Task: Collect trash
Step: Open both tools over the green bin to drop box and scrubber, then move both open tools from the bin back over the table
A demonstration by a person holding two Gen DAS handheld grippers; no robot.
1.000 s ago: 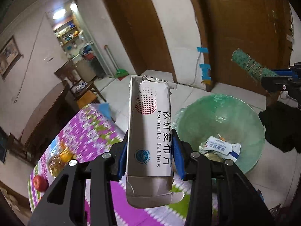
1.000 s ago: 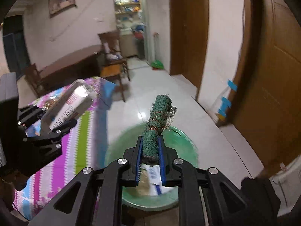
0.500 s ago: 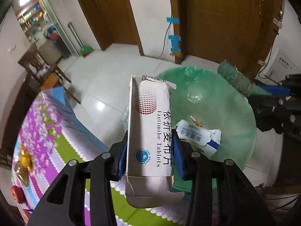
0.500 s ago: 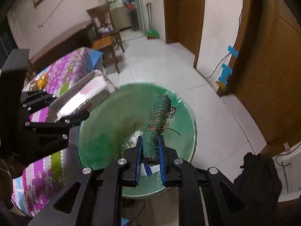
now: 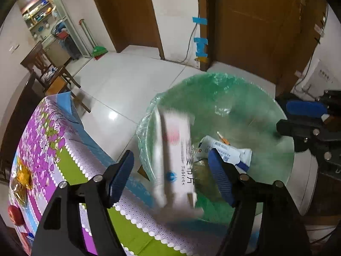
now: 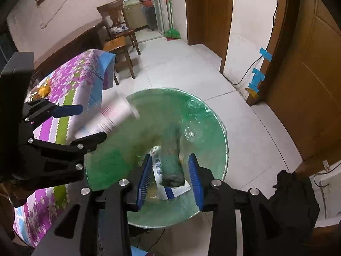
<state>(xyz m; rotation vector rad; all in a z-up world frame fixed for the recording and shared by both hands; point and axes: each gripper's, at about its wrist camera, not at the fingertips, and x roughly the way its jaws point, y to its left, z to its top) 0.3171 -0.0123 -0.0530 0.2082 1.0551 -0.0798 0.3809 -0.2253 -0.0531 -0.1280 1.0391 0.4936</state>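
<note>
Above the green-lined trash bin (image 5: 245, 98), the left gripper (image 5: 170, 168) has its jaws opening; the blue pads (image 5: 121, 175) stand clear of the white tablet box (image 5: 177, 160), which is motion-blurred between them over the bin's near rim. The right gripper (image 6: 170, 175) is also opening, its pads (image 6: 195, 179) apart from the dark green roll (image 6: 172, 166), blurred inside the bin, over a white and blue packet (image 6: 168, 189).
</note>
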